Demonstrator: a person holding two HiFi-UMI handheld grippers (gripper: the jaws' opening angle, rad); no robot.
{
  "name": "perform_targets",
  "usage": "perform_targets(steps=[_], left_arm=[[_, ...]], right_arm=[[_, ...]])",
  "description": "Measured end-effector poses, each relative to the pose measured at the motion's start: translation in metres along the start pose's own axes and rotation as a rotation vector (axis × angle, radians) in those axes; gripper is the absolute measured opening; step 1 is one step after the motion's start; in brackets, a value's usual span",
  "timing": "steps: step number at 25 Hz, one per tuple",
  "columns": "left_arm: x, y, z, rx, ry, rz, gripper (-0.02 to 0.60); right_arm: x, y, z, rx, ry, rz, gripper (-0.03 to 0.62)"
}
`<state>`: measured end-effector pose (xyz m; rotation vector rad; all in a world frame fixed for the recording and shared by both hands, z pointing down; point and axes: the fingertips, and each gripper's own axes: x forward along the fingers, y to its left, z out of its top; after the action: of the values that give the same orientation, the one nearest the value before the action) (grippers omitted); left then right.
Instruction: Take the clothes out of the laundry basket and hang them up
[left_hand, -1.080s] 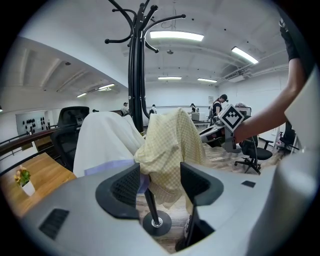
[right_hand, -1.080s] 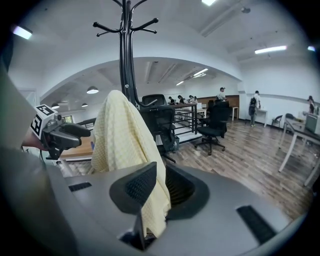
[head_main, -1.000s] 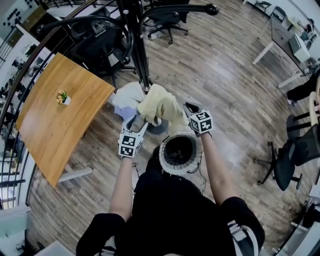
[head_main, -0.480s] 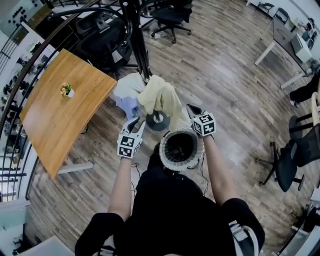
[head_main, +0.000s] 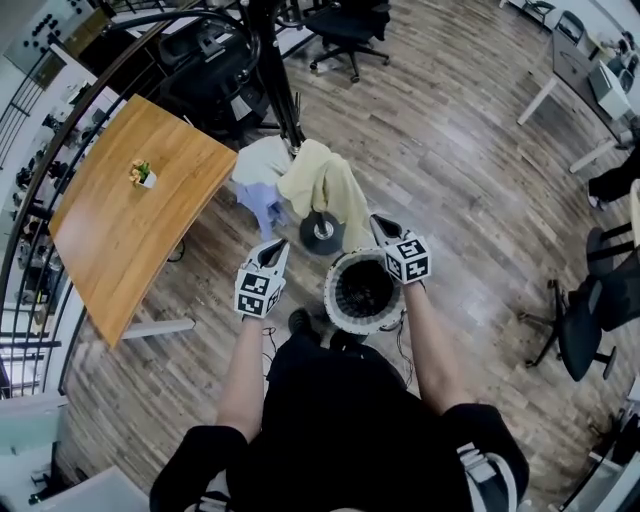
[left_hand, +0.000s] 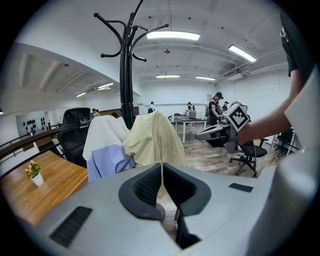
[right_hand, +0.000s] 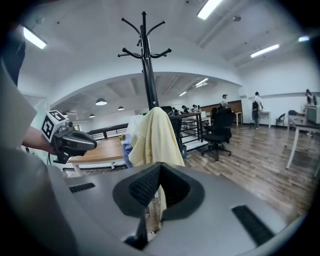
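while clothes (head_main: 320, 185) drape the rack (head_main: 281, 85), left gripper (head_main: 275, 246) has just closed empty and right gripper (head_main: 379, 221) sits clenched empty.

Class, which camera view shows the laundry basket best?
The head view: it looks straight down into the laundry basket, showing its whole round rim and dark inside. The left gripper view and the right gripper view face the coat stand and do not show it.
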<state>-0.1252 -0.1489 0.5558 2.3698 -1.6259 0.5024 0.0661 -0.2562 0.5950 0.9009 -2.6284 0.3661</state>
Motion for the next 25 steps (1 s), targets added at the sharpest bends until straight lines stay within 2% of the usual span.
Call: perform_targets(steps=[4, 12, 19, 25], left_arm=[[-0.003, 0.002, 0.004, 0.016, -0.018, -0.024, 0.031], [-0.027, 0.024, 0.003, 0.039, -0.048, -0.096, 0.031], [-0.061, 0.044, -0.006, 0.059, -0.071, -0.159, 0.031], [-0.088, 0.051, -0.017, 0.071, -0.077, -0.222, 0.031]], right_arm=[[-0.009, 0.019, -0.004, -0.003, -0.005, -0.007, 0.006], [-0.012, 0.058, -0.001, -0.017, 0.001, -0.075, 0.008], [-0.022, 0.12, 0.011, -0.129, 0.005, -0.114, 0.008], [-0.033, 0.159, 0.005, -0.108, 0.006, -0.175, 0.008]])
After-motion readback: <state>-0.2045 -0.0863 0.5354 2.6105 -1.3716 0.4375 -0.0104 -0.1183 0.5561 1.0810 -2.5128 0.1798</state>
